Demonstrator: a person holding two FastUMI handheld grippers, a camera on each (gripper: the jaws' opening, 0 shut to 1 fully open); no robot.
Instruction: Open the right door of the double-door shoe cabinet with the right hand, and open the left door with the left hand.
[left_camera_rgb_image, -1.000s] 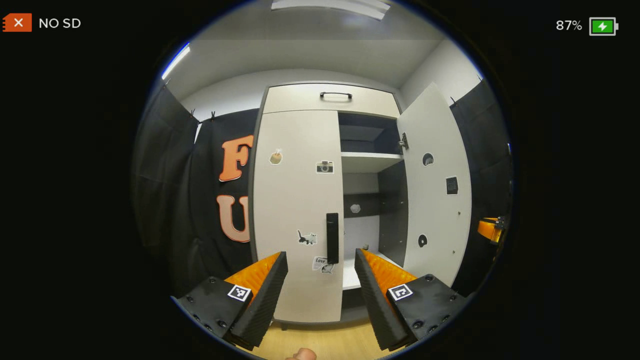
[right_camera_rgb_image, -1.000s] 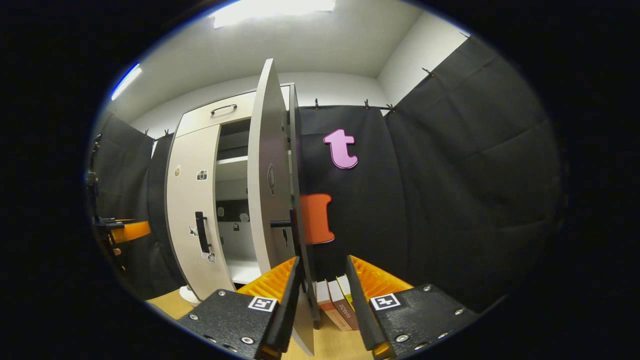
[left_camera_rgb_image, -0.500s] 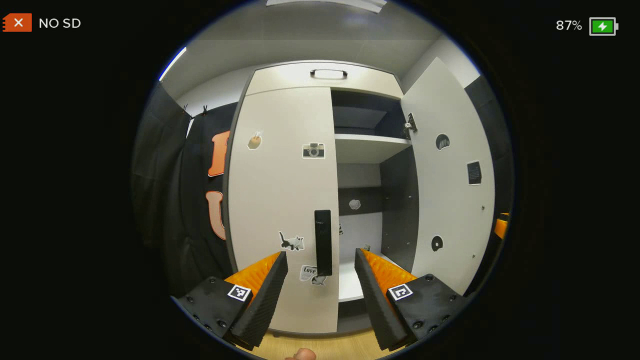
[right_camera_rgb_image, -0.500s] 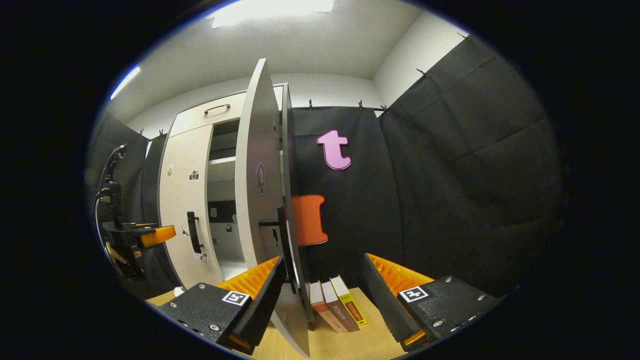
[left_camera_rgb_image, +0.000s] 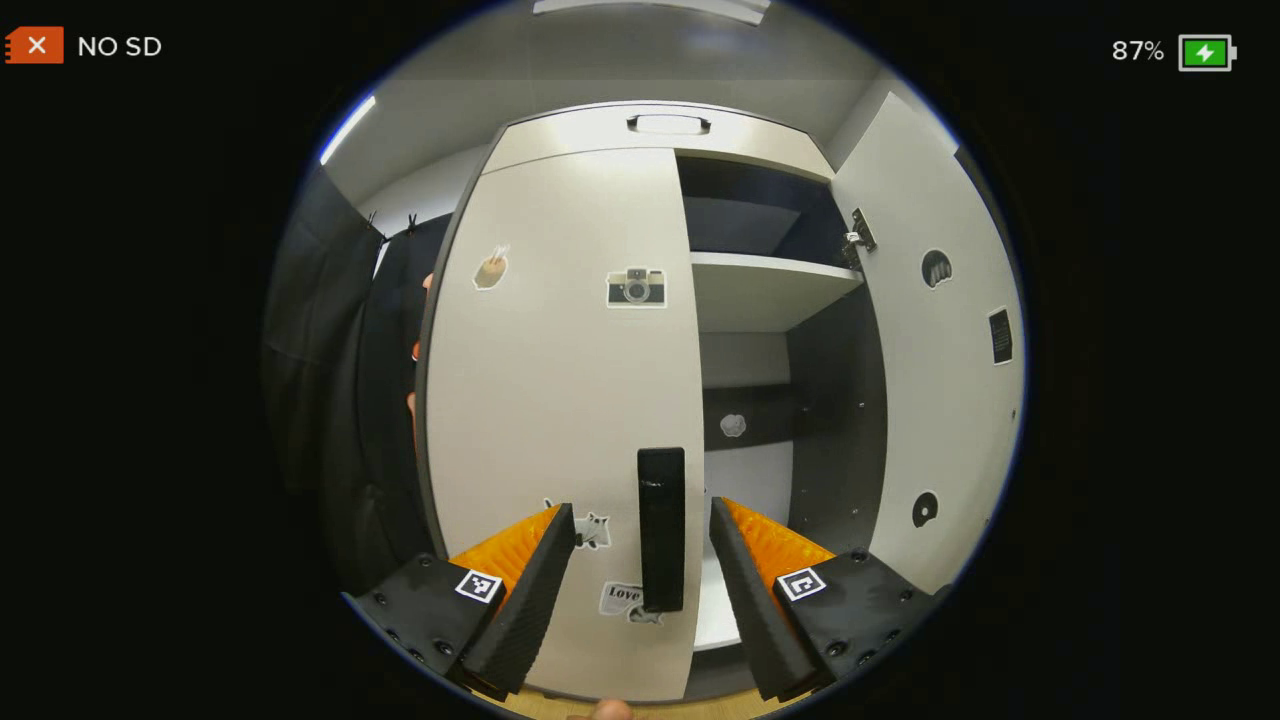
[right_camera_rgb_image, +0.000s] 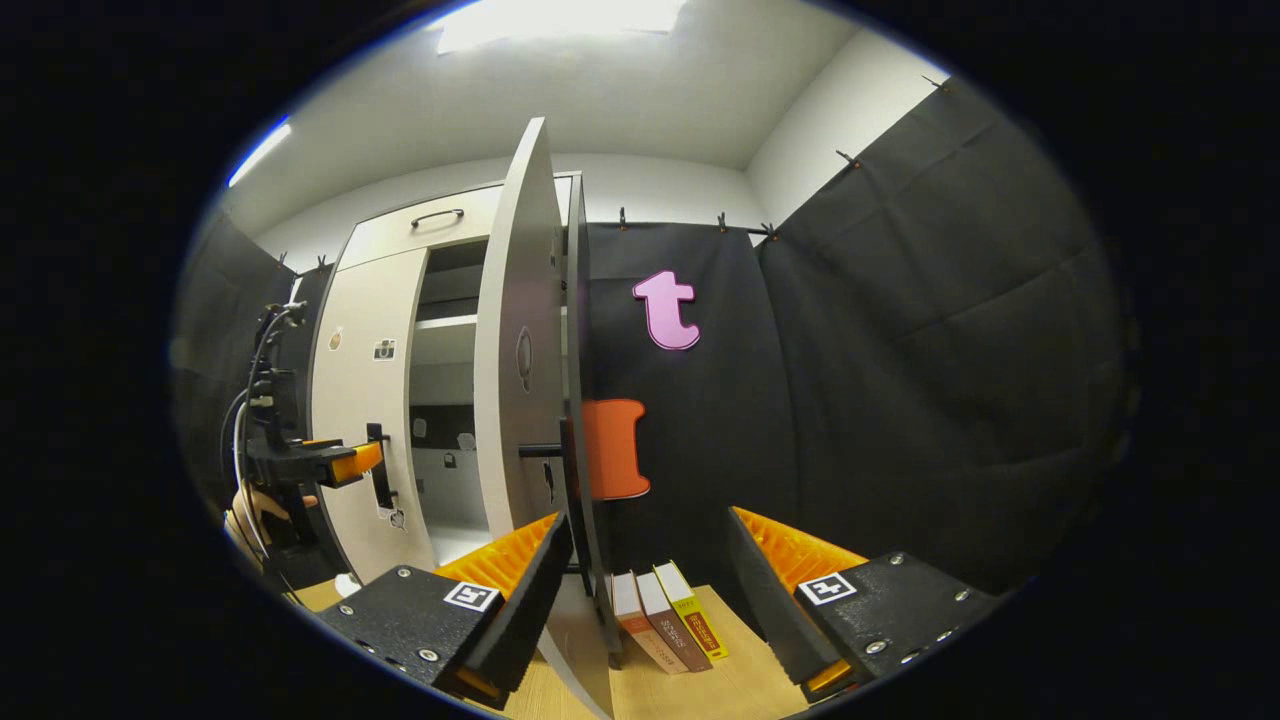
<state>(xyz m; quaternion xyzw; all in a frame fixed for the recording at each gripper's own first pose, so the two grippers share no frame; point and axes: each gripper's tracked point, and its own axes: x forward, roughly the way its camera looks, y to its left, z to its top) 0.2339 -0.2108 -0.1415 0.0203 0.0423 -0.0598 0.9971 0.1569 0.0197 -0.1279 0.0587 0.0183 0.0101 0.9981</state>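
The left door (left_camera_rgb_image: 560, 400) of the shoe cabinet (left_camera_rgb_image: 660, 125) is seen closed in the left gripper view, its black vertical handle (left_camera_rgb_image: 661, 528) framed between the parted jaws of the left gripper (left_camera_rgb_image: 640, 530). The handle is not touched by either finger; it stands just beyond the tips, a little nearer the right-hand finger than the left-hand one. Stickers are scattered over the door face, a camera sticker (left_camera_rgb_image: 636, 287) well above the handle. Beside the handle, the open right half of the cabinet is shown, with a white shelf (left_camera_rgb_image: 760, 290) above and a dark inner wall below.

In the right gripper view, the right door (right_camera_rgb_image: 515, 350) is seen swung wide open, edge-on, with its own handle (right_camera_rgb_image: 545, 450) projecting from the face. The jaws of the right gripper (right_camera_rgb_image: 645, 550) are held apart and clamp nothing; the door's lower edge passes just beside the left-hand finger, though contact cannot be made out. Three books (right_camera_rgb_image: 665, 625) are stood leaning on the wooden floor (right_camera_rgb_image: 740, 680) between the fingers, beyond the door.

Far to the cabinet's left side in the same view, the left gripper (right_camera_rgb_image: 340, 462) is held level at handle height, pointed at the left door's handle (right_camera_rgb_image: 380, 470), with a hand (right_camera_rgb_image: 262, 505) gripping it from beneath and cables rising above it.
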